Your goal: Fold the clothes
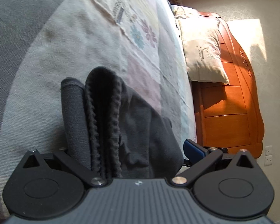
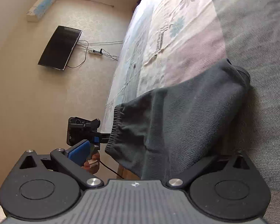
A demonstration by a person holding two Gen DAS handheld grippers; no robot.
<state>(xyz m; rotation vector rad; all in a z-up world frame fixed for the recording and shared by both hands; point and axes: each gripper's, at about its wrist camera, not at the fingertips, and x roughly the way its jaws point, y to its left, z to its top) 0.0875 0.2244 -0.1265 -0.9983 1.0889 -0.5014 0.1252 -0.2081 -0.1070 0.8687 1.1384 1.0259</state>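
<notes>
Above the bed, both wrist views look along a dark grey garment lifted off the pale floral sheet. Left wrist view: the left gripper stands wide, its blue pad exposed on one side, while the opposite finger is buried behind bunched cloth; the ribbed waistband fills the gap, and whether the jaws actually pinch it cannot be told. A folded layer lies alongside the ribbing. Beyond the mattress edge a pillow leans against the wooden headboard; a wall socket is cut off near the frame edge. Right wrist view: the right gripper likewise stands wide, one blue pad bare and apart from the fabric, the other finger covered by the garment, so its hold cannot be confirmed. The cloth drapes from the jaws down toward a grey blanket, its ribbed edge hanging beside the mattress. Behind that edge the left gripper appears partly, with a hand beneath it, mostly hidden. On the far wall hang a dark screen, a power strip with trailing cables, and an air conditioner, cropped by the fisheye rim.
</notes>
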